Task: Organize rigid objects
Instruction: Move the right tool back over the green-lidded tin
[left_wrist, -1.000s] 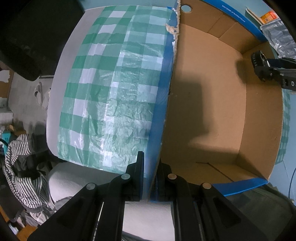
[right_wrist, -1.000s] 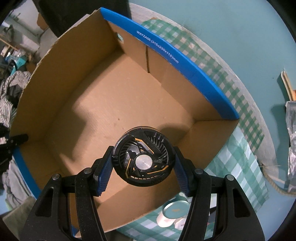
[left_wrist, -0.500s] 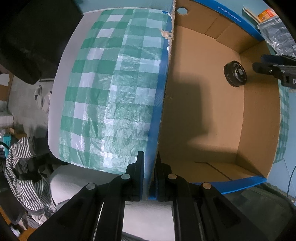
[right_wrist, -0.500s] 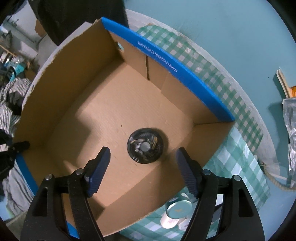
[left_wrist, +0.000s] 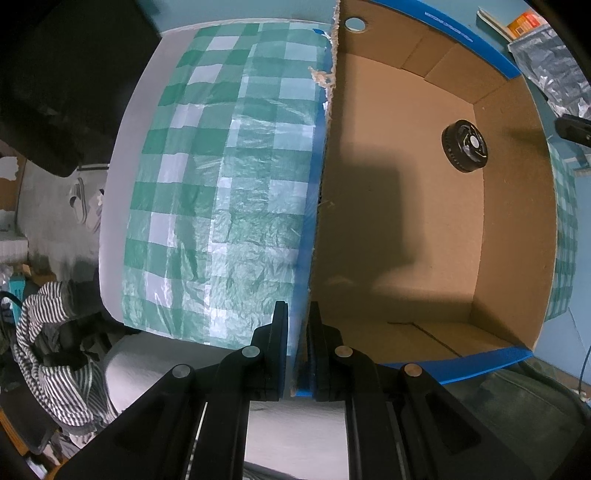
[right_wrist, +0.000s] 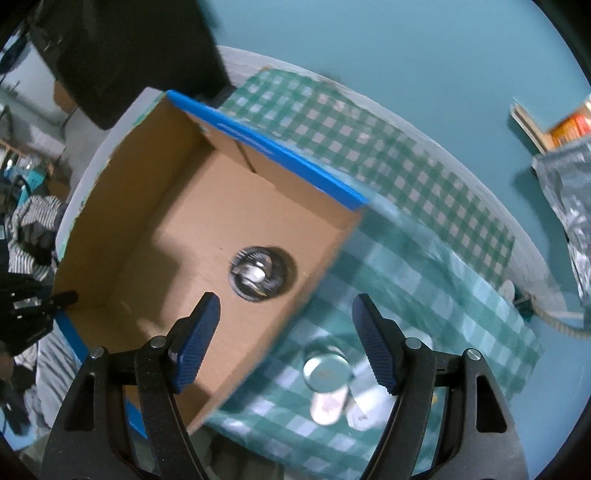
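Observation:
A black round fan (left_wrist: 465, 146) lies on the floor of the open cardboard box (left_wrist: 399, 229); it also shows in the right wrist view (right_wrist: 258, 275), inside the box (right_wrist: 177, 236). My left gripper (left_wrist: 297, 332) is shut on the box's blue-edged left wall. My right gripper (right_wrist: 286, 321) is open and empty, above the box's near wall and the tablecloth; its tip shows in the left wrist view (left_wrist: 572, 129). A round pale-blue-lidded container (right_wrist: 327, 373) and small white items (right_wrist: 364, 410) lie on the cloth under the right gripper.
A green-and-white checked cloth (left_wrist: 221, 192) covers the round white table (left_wrist: 114, 206). Striped clothing (left_wrist: 48, 339) lies to the left below the table. A silver bag (right_wrist: 569, 206) and an orange-labelled item (right_wrist: 569, 125) sit at the far right.
My right gripper opened and let go of the black fan, which now lies in the box. The right gripper has since drawn back to the right, out over the cloth. The left gripper keeps its hold.

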